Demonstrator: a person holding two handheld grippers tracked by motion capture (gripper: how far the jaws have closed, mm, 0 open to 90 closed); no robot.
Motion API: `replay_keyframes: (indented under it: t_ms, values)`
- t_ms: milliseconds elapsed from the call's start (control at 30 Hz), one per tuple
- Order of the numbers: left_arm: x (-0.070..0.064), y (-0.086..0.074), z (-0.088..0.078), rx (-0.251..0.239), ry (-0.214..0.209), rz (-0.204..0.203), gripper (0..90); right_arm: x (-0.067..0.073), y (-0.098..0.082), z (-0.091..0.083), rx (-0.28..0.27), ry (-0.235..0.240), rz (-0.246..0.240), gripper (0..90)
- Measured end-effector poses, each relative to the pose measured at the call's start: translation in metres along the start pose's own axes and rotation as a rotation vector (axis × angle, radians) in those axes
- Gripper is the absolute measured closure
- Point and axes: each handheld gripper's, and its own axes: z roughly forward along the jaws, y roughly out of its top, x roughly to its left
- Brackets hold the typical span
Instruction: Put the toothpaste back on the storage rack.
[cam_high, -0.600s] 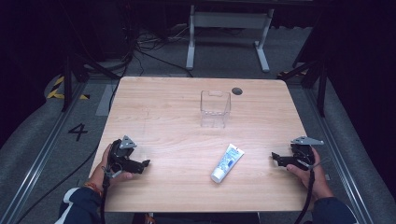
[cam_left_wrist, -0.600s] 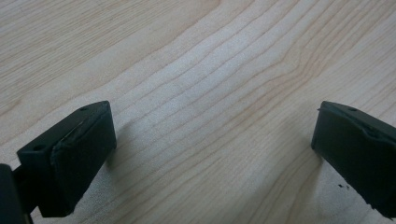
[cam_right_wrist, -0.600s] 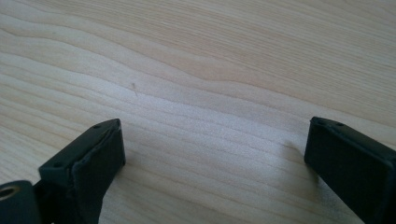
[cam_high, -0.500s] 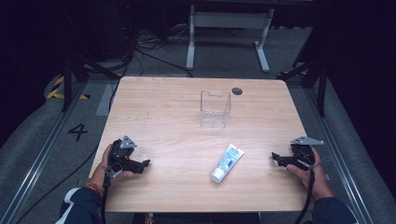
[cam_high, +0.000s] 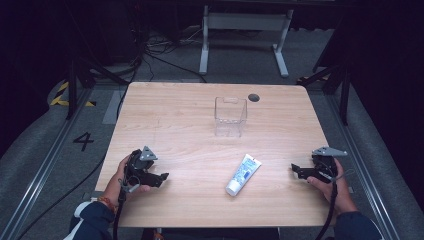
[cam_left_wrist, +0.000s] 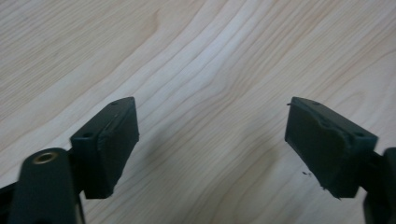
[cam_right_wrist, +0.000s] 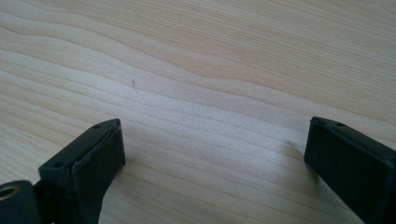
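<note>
Tube (cam_high: 243, 174) lying untouched near bin (cam_high: 230, 116); we are resting left gripper (cam_high: 161, 178) and right gripper (cam_high: 296, 170) wide open, empty — everything left.

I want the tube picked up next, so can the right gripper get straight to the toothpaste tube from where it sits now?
Probably yes. The right gripper rests near the table's right edge with jaws open and empty, and bare wood lies between it and the toothpaste tube. The clear container stands farther back, out of the path.
</note>
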Motion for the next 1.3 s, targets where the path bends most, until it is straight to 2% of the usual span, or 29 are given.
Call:
replay_keyframes:
  t_ms: [33,100,200,267,367,433,533,567,633,700,733,767,800,900,967,1000,1067,1133,1300]
  values:
    - [-0.004,0.004,0.001,0.003,0.003,0.017,17.3,0.0,0.0,0.0,0.0,0.0,0.0,5.3]
    - [-0.017,0.015,0.004,0.009,-0.031,0.038,17.4,0.0,0.0,0.0,0.0,0.0,0.0,5.3]
    - [-0.03,0.028,0.007,0.005,-0.053,0.071,17.8,0.0,0.0,0.0,0.0,0.0,0.0,5.3]
    - [-0.038,0.038,0.009,0.011,-0.068,0.082,18.8,0.0,0.0,0.0,0.0,-0.001,0.0,5.3]
    - [-0.05,0.053,0.013,0.012,-0.113,0.085,20.9,0.0,0.0,0.0,0.0,-0.001,0.002,5.3]
    - [-0.054,0.058,0.015,0.013,-0.121,0.091,20.9,0.0,0.0,0.0,0.0,-0.002,0.002,5.3]
    - [-0.068,0.075,0.021,0.018,-0.148,0.105,21.5,0.0,0.0,0.0,0.0,-0.002,0.002,5.3]
    - [-0.078,0.087,0.027,0.025,-0.17,0.111,21.4,0.0,0.0,0.0,0.001,-0.002,0.003,5.3]
    - [-0.083,0.091,0.029,0.026,-0.177,0.114,21.4,0.0,0.0,0.0,0.001,-0.002,0.003,5.3]
    - [-0.1,0.107,0.04,0.052,-0.2,0.138,21.2,0.0,-0.001,-0.001,0.0,-0.004,0.002,5.3]
    - [-0.1,0.107,0.04,0.052,-0.2,0.138,21.2,0.0,0.0,-0.001,0.0,-0.004,0.002,5.3]
    - [-0.107,0.112,0.043,0.066,-0.208,0.153,21.2,0.0,0.0,-0.001,0.0,-0.004,0.002,5.3]
    - [-0.115,0.119,0.049,0.077,-0.235,0.17,21.2,0.0,0.0,-0.001,0.0,-0.004,0.002,5.3]
    - [-0.123,0.127,0.058,0.099,-0.243,0.176,21.2,0.0,0.0,-0.001,0.0,-0.003,0.002,5.3]
    - [-0.128,0.134,0.065,0.111,-0.266,0.174,21.2,0.0,-0.001,-0.001,0.0,-0.004,0.002,5.3]
    - [-0.134,0.14,0.07,0.12,-0.26,0.185,21.1,0.0,-0.001,-0.001,0.0,-0.003,0.003,5.3]
    - [-0.138,0.146,0.075,0.127,-0.277,0.176,21.1,0.0,-0.001,-0.001,0.0,-0.004,0.001,5.3]
    - [-0.142,0.151,0.081,0.141,-0.264,0.179,21.1,0.0,-0.001,-0.001,0.0,-0.003,0.001,5.3]
    - [-0.151,0.162,0.1,0.186,-0.268,0.187,21.0,0.0,0.0,-0.001,0.0,-0.002,0.002,5.3]
